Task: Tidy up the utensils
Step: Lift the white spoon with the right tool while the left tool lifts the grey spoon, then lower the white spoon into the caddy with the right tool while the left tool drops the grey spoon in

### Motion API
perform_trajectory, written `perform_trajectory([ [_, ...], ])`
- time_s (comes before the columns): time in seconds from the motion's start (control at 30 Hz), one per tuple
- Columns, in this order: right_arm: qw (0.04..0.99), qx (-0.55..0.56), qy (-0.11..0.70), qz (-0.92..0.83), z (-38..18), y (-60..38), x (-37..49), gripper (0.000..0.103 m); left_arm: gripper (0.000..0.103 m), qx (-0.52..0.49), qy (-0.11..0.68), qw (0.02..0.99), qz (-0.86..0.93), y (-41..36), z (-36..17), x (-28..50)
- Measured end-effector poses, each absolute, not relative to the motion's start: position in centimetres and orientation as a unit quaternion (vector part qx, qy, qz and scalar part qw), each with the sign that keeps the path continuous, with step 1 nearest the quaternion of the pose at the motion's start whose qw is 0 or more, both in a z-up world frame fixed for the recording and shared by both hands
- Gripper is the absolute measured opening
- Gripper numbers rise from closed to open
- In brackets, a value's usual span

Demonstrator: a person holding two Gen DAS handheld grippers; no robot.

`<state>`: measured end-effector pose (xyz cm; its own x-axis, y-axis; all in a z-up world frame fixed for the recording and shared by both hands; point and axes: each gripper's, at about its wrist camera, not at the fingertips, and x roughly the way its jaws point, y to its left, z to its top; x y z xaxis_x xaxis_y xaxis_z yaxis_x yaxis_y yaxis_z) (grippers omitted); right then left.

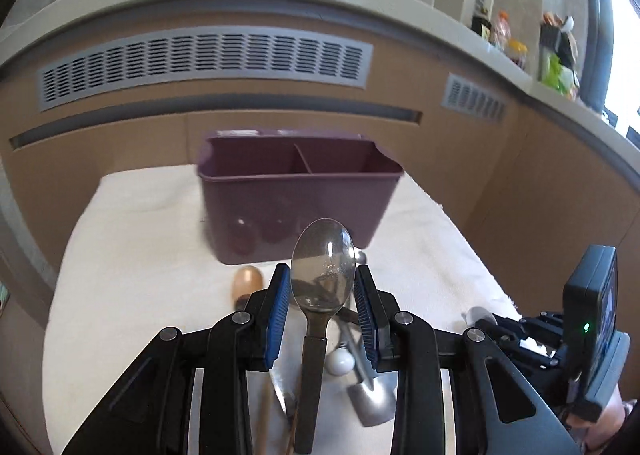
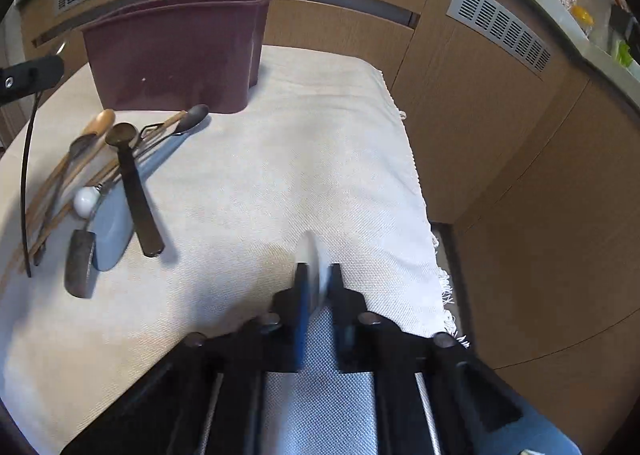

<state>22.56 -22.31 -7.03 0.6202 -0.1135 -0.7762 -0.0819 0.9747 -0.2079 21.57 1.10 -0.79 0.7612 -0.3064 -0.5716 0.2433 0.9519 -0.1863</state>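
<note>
In the left wrist view my left gripper [image 1: 322, 271] is shut on a metal spoon [image 1: 322, 255] with a dark handle. Its blue pads press the sides of the bowl and the handle runs back toward the camera. Ahead stands a purple two-compartment bin [image 1: 296, 211], also seen in the right wrist view [image 2: 172, 55]; both compartments look empty. A pile of utensils [image 2: 104, 183] lies in front of the bin: wooden spoons, metal spoons, a pale blue spatula, a white knob. My right gripper [image 2: 318, 271] is shut on a thin white utensil [image 2: 312, 251], which is blurred.
A white cloth [image 2: 280, 155] covers the table; its fringed right edge [image 2: 444, 287] drops off beside a brown panel wall [image 2: 500, 135] with grey vents. The right gripper's housing [image 1: 588, 307] shows at the lower right. A black part with a cable [image 2: 32, 71] pokes in at the left edge.
</note>
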Motion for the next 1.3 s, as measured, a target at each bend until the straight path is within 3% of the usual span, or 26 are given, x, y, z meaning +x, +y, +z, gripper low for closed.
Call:
perform_trajectory([
  [0.3, 0.903, -0.011, 0.416, 0.110, -3.5, -23.4, 21.7, 0.002, 0.033, -0.077, 0.295, 0.943, -0.136, 1.3, 1.6, 23.1],
  [0.63, 0.918, 0.008, 0.372, 0.141, 0.4, -24.0, 20.6, 0.002, 0.033, -0.086, 0.264, 0.950, -0.141, 1.9, 4.2, 21.8],
  [1.03, 0.981, -0.047, 0.115, 0.148, 18.9, -20.2, 25.0, 0.002, 0.033, -0.062, 0.073, 0.983, -0.159, 1.2, 19.6, 25.3],
  [1.13, 0.983, -0.039, 0.099, 0.153, 19.2, -19.3, 27.7, 0.002, 0.033, -0.068, 0.056, 0.984, -0.155, 1.2, 19.8, 27.6],
  [1.3, 0.978, -0.047, 0.127, 0.158, 15.0, -17.5, 32.3, 0.002, 0.033, -0.079, 0.080, 0.982, -0.150, 1.2, 16.1, 31.8],
])
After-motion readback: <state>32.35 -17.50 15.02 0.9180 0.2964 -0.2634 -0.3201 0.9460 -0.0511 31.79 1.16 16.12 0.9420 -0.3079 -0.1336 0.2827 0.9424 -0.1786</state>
